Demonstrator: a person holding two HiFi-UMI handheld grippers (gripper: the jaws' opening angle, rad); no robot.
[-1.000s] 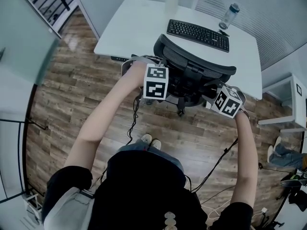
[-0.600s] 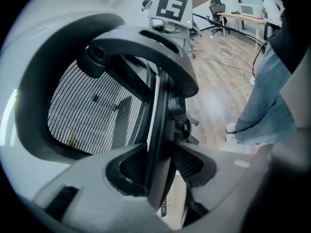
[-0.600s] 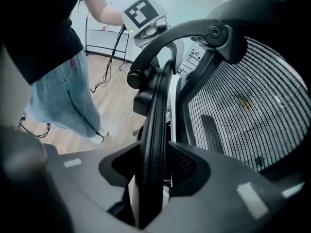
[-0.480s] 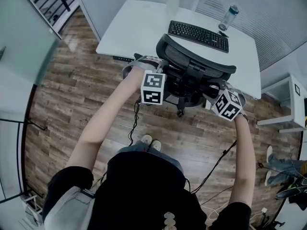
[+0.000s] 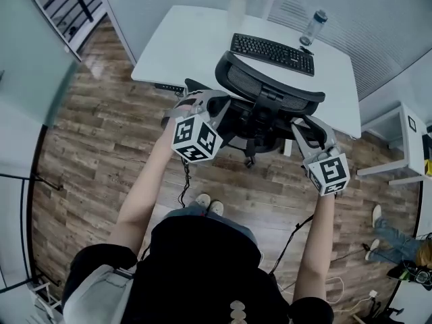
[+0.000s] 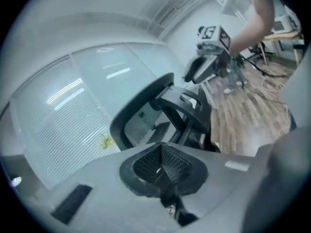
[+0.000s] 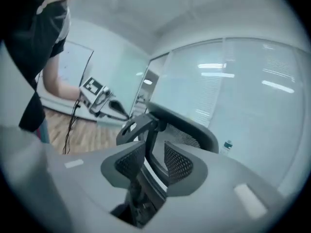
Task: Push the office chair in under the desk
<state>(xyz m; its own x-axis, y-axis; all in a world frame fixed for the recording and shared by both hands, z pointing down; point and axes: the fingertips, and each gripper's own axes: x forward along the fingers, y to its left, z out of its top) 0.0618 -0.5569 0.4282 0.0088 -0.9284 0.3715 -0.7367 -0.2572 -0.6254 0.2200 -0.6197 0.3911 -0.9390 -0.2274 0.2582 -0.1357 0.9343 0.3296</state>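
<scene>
Overhead head view, gripper views facing chair [image 5: 270, 92]

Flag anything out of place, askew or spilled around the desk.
Nothing stands out. The chair faces the desk squarely, its back roughly parallel to the keyboard; its base shows outside the desk edge. The bottle stands upright, and nothing is spilled.
</scene>
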